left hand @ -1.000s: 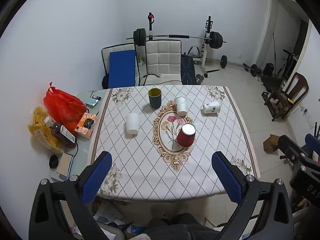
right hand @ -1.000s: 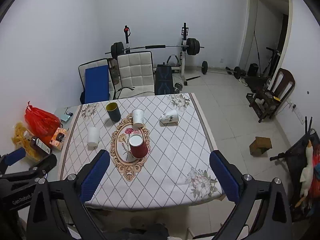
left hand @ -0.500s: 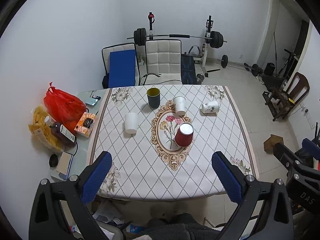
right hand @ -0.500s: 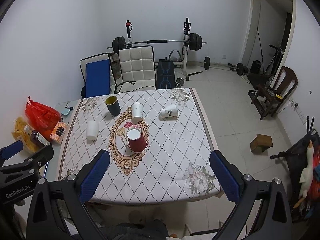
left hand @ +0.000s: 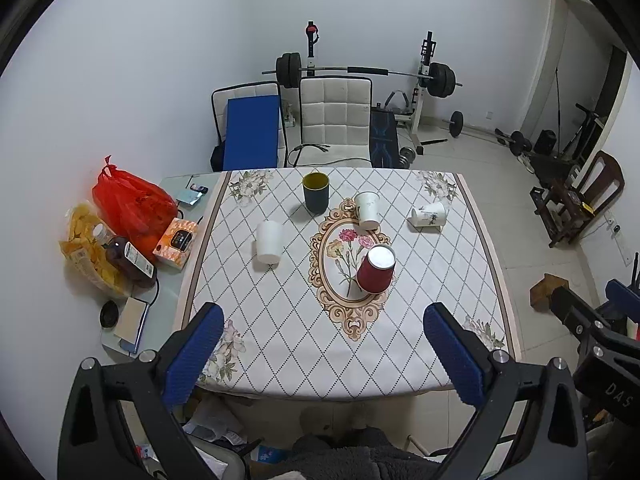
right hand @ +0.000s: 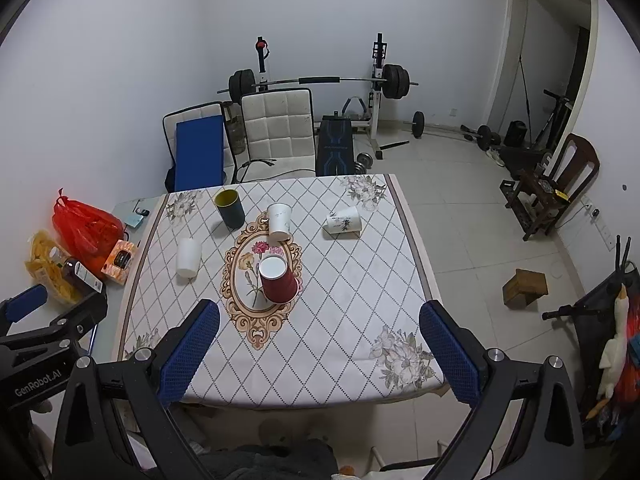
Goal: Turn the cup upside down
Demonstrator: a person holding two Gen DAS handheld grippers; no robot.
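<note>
Several cups stand on a table with a patterned cloth [left hand: 280, 320]. A red cup [left hand: 375, 269] stands upside down on the oval flower print, also in the right wrist view [right hand: 278, 279]. A dark cup [left hand: 315, 192] stands upright at the back. A white cup [left hand: 269, 241] and a second white cup [left hand: 368, 210] stand upside down. A printed white cup [left hand: 430, 215] lies on its side at the right. My left gripper [left hand: 324, 346] and right gripper [right hand: 320, 344] are open and empty, high above the table's near edge.
A red bag [left hand: 128, 204], snacks, a bottle and an orange box [left hand: 176, 238] sit on a side table at the left. Chairs [left hand: 334, 120] and a barbell rack stand behind the table. A wooden chair [left hand: 576, 200] and a small box [right hand: 525, 286] are at the right.
Both grippers have drifted slightly; the table sits a little differently in each view. No cup has moved.
</note>
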